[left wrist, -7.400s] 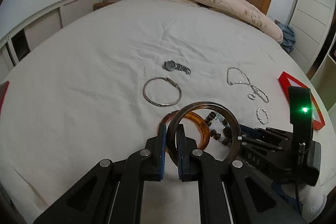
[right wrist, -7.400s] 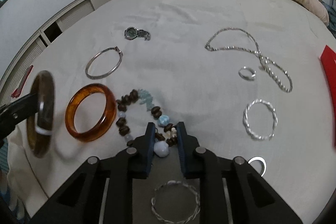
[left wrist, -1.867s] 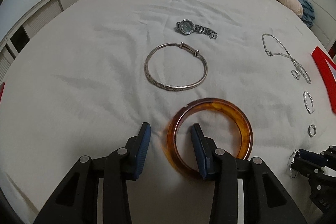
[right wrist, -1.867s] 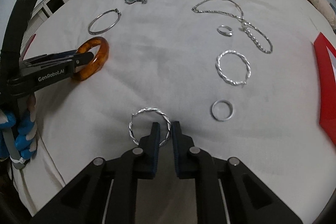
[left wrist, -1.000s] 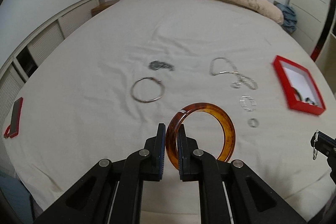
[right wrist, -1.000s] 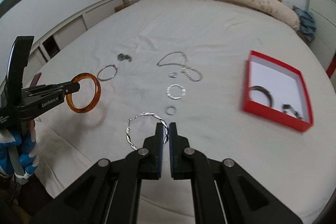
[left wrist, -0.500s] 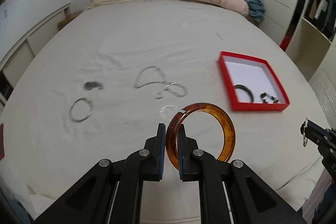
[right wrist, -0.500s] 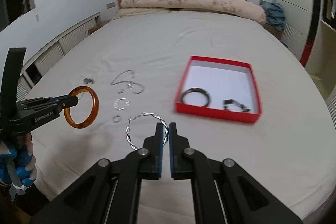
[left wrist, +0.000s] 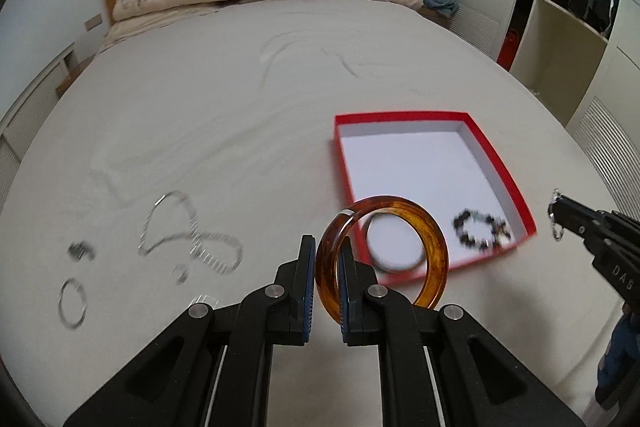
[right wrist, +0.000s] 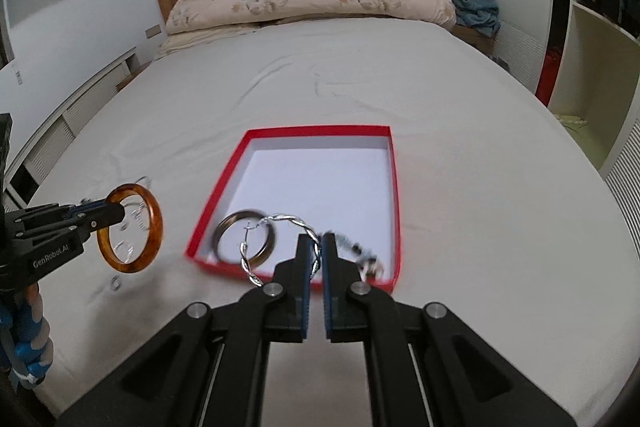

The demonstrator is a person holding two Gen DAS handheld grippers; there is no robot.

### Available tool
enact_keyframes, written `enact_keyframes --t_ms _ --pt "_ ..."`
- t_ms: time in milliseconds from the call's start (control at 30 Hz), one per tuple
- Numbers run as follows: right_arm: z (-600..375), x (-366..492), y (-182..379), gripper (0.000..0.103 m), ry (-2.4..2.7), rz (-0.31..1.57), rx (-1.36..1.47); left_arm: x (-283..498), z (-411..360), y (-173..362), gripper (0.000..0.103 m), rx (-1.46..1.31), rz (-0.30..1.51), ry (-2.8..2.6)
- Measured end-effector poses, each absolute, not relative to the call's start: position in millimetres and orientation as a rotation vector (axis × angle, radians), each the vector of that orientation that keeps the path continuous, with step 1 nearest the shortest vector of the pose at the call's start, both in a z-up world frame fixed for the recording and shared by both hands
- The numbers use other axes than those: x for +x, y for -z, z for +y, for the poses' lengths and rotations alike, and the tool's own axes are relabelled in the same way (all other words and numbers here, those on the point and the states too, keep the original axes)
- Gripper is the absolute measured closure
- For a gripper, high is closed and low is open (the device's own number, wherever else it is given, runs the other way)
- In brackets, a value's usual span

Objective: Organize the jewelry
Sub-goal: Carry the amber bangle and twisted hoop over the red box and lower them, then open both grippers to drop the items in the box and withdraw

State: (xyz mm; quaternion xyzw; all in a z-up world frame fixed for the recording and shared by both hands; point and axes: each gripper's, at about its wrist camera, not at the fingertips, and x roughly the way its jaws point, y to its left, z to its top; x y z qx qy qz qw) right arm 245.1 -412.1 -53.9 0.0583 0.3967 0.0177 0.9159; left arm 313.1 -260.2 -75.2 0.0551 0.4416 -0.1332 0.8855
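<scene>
Jewelry rides in both grippers: the left gripper (left wrist: 326, 269) fingers clamp the amber bangle (left wrist: 428, 247), the right gripper (right wrist: 317, 255) fingers pinch the twisted silver hoop (right wrist: 260, 233). Bring each fully over the red box (right wrist: 394, 187) at frame centre, lower, then release.

Two markings are legible.

1. The left gripper (right wrist: 116, 213), seen from the right wrist view at the left edge of the frame, carries the white lettering "GenRobot.AI" on the side of its black body, behind the fingers.

2. The right gripper (left wrist: 557, 205), seen from the left wrist view at the right edge of the frame, carries the pale letters "DAS" on the side of its black body. The frame edge cuts the marking off, so it cannot be told whether more characters follow.

No other text, number or sign can be read in either view.
</scene>
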Motion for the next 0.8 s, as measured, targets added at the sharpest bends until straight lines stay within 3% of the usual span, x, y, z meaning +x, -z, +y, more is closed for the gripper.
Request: enact_keyframes --t_ms 267,533,800 --pt "-427 315 95 0.099 -0.051 0.879 0.081 370 -311 105 0.093 0.170 0.935 0.302" --pt "-434 341 129 0.098 -0.052 0.951 0.027 403 -333 146 0.093 0.203 0.979 0.274" --pt "-425 344 139 0.097 -0.055 0.987 -0.114 407 -337 148 0.090 0.218 0.969 0.269"
